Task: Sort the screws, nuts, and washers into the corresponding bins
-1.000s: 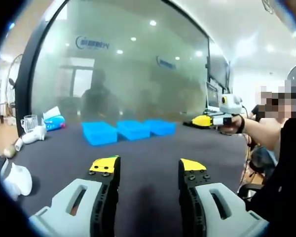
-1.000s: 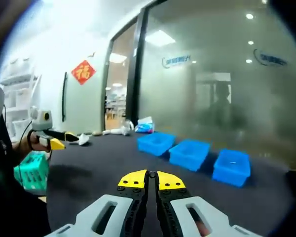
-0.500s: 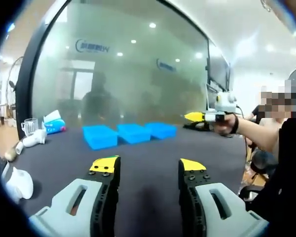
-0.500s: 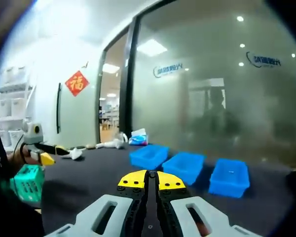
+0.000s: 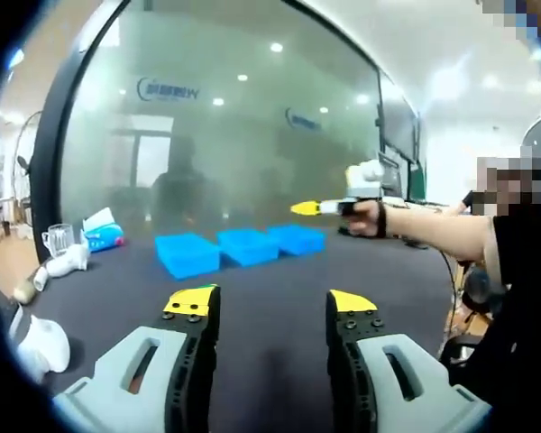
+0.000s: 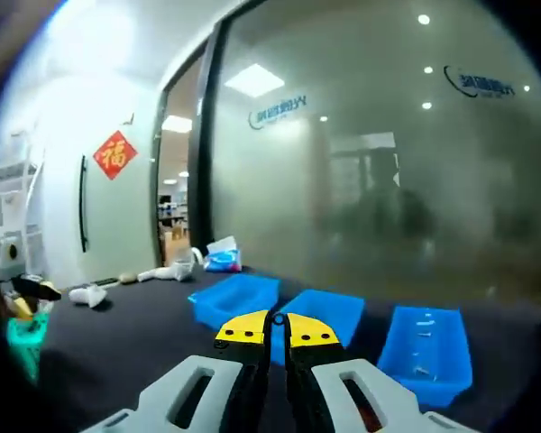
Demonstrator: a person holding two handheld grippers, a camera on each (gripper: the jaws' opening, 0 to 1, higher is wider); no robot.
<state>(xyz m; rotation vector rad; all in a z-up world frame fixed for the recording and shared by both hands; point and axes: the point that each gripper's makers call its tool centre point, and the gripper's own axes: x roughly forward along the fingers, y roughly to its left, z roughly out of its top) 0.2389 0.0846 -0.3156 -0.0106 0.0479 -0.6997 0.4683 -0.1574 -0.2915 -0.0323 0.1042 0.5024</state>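
Right gripper (image 6: 277, 327) jaws closed, apparently empty, over the bins (image 6: 320, 317); left gripper (image 5: 272, 307) wide open, empty. Risk: nothing to drop.

The right gripper's (image 6: 272, 327) shut yellow tips hide the front of the middle blue bin (image 6: 327, 311). Small pale bits in the right-hand blue bin (image 6: 424, 354) are too small to identify. The frosted glass wall (image 5: 243, 144) blurs a dark figure behind it.
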